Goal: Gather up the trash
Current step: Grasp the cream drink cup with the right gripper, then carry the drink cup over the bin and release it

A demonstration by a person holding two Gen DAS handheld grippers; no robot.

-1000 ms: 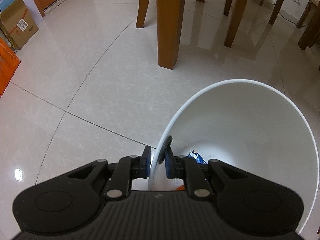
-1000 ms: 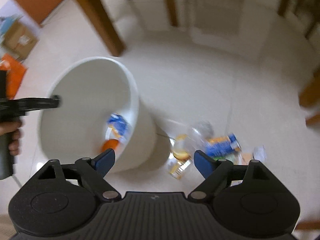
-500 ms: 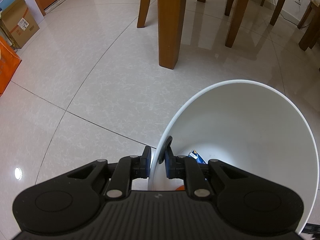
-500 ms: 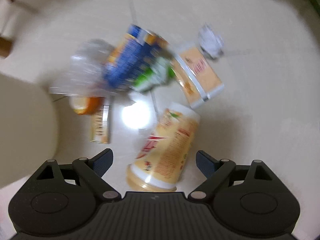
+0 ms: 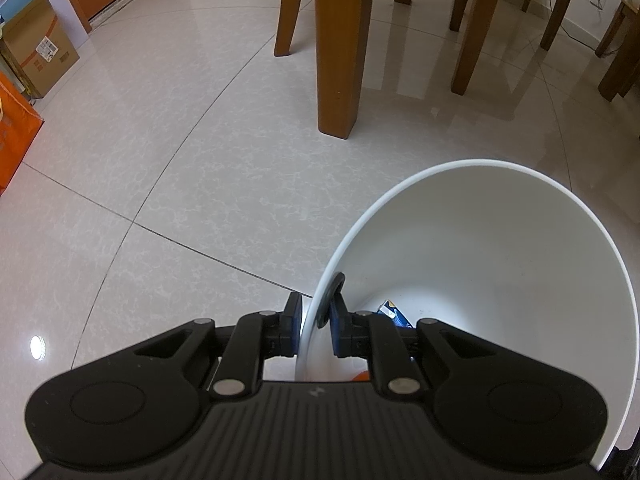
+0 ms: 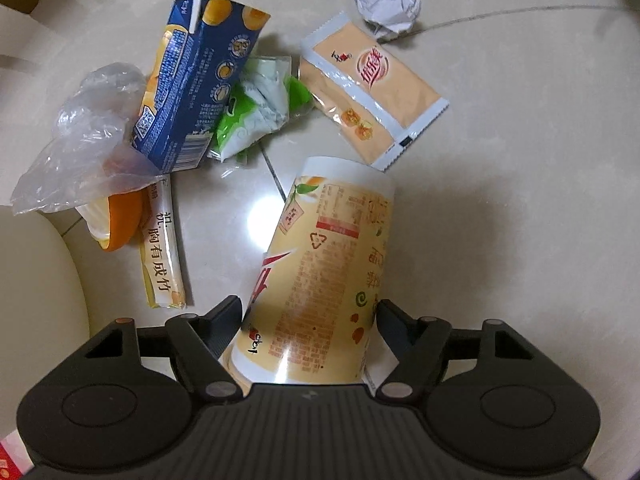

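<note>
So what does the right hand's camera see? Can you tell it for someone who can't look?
The right gripper has its two black fingers on either side of a cream paper cup lying on the pale tiled floor. Behind it lie a blue juice carton, a peach sachet, a crumpled white paper ball and a clear plastic bag.

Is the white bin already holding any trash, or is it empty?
Not empty. Inside the white bin, held at its rim by the left gripper, a blue wrapper and something orange lie at the bottom.
</note>
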